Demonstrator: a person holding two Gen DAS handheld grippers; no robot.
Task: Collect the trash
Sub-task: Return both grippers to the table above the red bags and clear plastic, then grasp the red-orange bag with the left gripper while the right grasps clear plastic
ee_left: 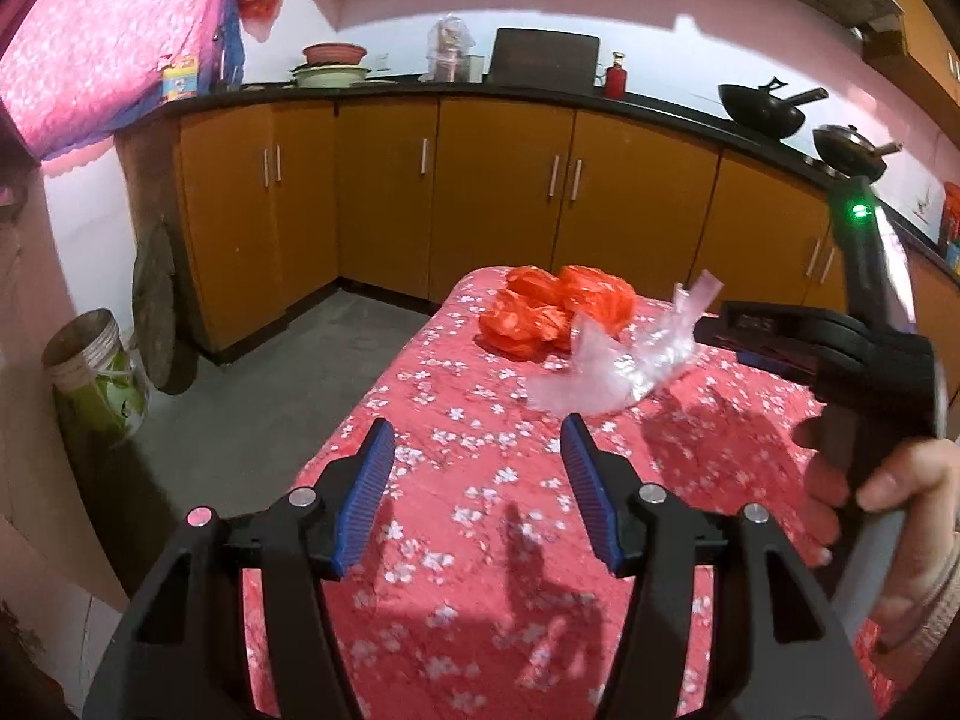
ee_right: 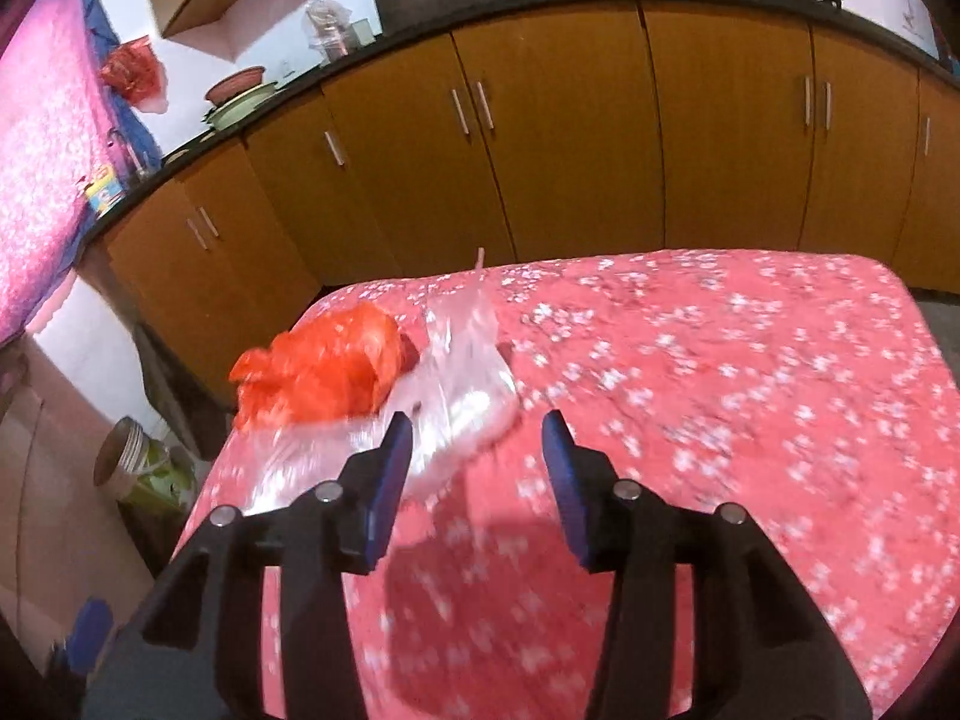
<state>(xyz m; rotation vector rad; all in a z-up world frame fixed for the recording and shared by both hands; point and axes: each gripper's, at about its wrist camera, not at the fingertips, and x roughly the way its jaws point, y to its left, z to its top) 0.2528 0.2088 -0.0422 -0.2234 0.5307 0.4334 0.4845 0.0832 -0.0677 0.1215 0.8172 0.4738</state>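
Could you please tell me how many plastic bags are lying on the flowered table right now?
2. The orange bag lies crumpled near the table's far left edge; the clear bag lies right beside it, just ahead of the open right tool. Smaller scraps underneath could be hidden.

Black left gripper [ee_left: 477,462], 2 ribbed blue pads [ee_left: 366,492], silver screws; bare-skinned right hand [ee_left: 900,516]

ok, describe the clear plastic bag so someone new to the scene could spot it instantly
Start at the table with the red floral cloth in front of the orange cabinets. Near its far end lies a crumpled red-orange bag; the clear plastic bag is right beside it, nearer the right gripper. It is see-through and glossy, the only colourless trash there.
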